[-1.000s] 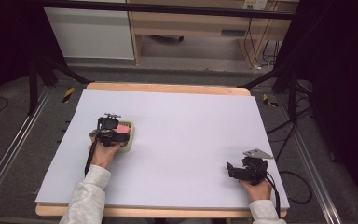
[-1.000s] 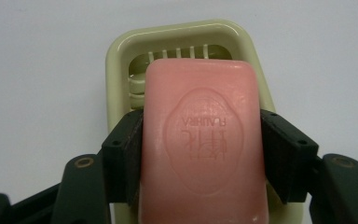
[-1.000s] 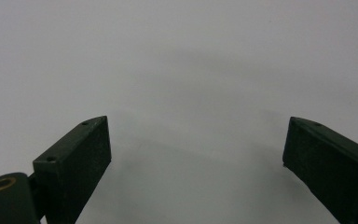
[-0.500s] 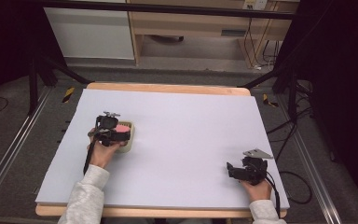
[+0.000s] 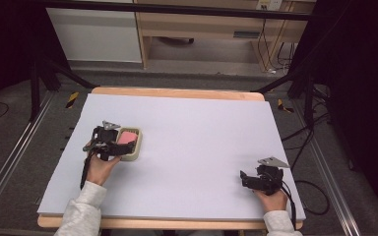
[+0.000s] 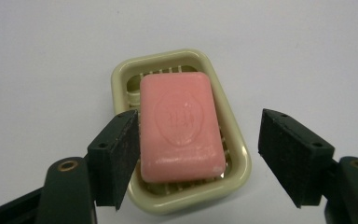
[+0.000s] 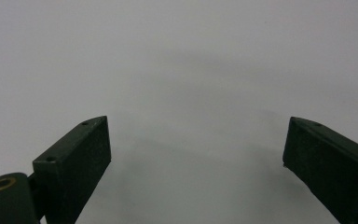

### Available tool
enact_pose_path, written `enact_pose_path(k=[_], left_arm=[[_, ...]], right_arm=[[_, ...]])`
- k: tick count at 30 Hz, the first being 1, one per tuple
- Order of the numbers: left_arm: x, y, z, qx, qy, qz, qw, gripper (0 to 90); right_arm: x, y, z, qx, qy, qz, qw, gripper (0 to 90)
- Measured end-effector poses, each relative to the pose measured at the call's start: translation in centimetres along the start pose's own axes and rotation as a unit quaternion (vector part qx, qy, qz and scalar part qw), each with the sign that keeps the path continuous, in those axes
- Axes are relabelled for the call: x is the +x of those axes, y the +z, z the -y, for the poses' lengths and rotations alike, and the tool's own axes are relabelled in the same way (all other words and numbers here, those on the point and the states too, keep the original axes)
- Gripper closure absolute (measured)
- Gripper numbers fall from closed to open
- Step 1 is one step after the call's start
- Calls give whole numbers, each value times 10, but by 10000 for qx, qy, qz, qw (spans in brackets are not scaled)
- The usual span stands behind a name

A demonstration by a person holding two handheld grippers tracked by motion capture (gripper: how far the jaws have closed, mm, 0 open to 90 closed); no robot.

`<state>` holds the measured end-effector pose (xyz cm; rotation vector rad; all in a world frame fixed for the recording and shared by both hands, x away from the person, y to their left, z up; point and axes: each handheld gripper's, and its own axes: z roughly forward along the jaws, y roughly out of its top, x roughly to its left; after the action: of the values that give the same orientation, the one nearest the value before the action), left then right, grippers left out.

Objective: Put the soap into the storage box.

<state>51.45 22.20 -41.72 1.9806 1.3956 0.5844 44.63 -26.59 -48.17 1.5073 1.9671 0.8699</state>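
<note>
Pink soap bar (image 6: 181, 127), oblong with rounded corners and an embossed oval crest, lies flat in a pale green ribbed dish (image 6: 235, 126), centre-left of the high view. Left gripper (image 6: 196, 158) has just been opening, jaws apart, pads clear of the soap. Right gripper (image 5: 250, 178), lower right, gapes over bare table (image 5: 197, 128).

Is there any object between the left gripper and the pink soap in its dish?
Nothing visible. The left gripper is open, one jaw on each side of the pink soap, which lies flat in the beige soap dish. No other object is in the gap.
</note>
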Motion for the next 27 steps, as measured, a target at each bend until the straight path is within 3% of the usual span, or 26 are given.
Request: enact_pose_path(k=[15,20,27], left_arm=[[14,-23,37,-324,73,83,9994,229],[16,-28,53,-437,245,20,9987,212],[21,-34,71,-459,189,-66,9987,184]], right_arm=[[-1,-2,0,-24,28,9,10000,79],[-1,-3,1,-29,43,4,10000,78],[-2,-3,1,-33,5,2,10000,78]])
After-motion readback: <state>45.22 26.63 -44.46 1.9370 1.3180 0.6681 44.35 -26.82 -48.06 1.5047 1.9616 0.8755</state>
